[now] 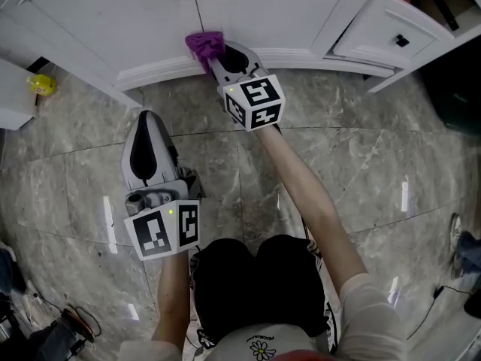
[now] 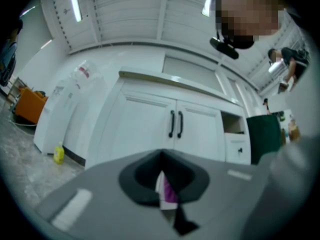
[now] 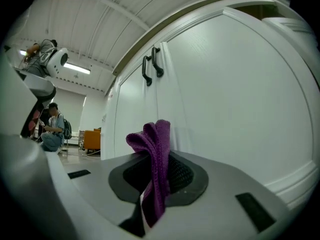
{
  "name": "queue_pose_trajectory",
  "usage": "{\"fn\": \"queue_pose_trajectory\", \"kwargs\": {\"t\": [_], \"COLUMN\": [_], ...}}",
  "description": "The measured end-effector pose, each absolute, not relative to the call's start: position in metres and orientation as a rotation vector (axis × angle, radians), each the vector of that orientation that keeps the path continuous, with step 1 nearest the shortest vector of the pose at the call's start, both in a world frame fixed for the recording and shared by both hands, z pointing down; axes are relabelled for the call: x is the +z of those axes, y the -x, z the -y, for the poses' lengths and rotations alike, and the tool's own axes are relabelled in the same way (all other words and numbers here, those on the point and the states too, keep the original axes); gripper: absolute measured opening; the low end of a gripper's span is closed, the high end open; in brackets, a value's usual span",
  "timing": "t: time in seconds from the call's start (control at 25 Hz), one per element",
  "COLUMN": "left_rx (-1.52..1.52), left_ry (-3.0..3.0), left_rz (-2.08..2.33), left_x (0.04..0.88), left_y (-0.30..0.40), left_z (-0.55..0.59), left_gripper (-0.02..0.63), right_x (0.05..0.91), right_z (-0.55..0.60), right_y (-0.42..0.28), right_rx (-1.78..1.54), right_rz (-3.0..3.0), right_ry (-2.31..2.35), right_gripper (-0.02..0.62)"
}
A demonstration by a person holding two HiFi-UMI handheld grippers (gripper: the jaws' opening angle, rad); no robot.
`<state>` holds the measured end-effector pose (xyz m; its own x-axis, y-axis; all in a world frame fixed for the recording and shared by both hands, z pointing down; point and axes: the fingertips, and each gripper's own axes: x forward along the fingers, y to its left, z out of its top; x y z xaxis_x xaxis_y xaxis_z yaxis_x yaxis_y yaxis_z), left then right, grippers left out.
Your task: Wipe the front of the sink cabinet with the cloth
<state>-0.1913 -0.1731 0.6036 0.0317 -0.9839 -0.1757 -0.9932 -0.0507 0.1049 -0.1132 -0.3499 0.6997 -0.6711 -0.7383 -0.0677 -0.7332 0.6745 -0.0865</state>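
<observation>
Two jaws of our right gripper [image 1: 213, 59] clench the purple knitted cloth [image 1: 204, 44], its length aimed at the white sink cabinet [image 1: 255, 10] base edge; our left gripper [image 1: 147, 122] sits closed above open marble floor [image 1: 361, 156].

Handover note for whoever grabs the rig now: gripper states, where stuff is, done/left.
Right gripper: shut on the purple cloth, down at the foot of the cabinet doors, by the base moulding. Whether the cloth is touching isn't clear.
Left gripper: jaws all but together, held back over the floor. A thin white-and-purple sliver shows in the gap, unclear what.
Done: cloth is in hand and at the cabinet. The frames don't show how much has been wiped.
Left: likely work the cloth up across both doors, then the drawer front on the right.
</observation>
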Motion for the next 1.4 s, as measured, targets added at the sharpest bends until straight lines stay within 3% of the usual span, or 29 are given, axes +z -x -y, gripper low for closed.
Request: {"fn": "queue_pose_trajectory", "kwargs": {"t": [0.28, 1.0, 1.4], "left_rx": [0.283, 0.258, 0.245], "left_ry": [2.216, 2.276, 2.275], "left_rz": [-2.13, -2.078, -2.065], "left_x": [0.61, 0.616, 0.609], "left_y": [0.192, 0.152, 0.145], "left_z": [0.176, 0.191, 0.195], "left_gripper": [0.005, 0.005, 0.005], "right_x": [0.699, 0.713, 0.717], "right_z": [0.354, 0.372, 0.366], "right_y": [0.093, -0.113, -0.148], "right_rx": [-0.054, -0.026, -0.048], "right_rz": [-2.75, -2.474, -2.428], "right_ry": [1.276, 1.808, 1.877], "right_gripper": [0.055, 0.055, 0.054]}}
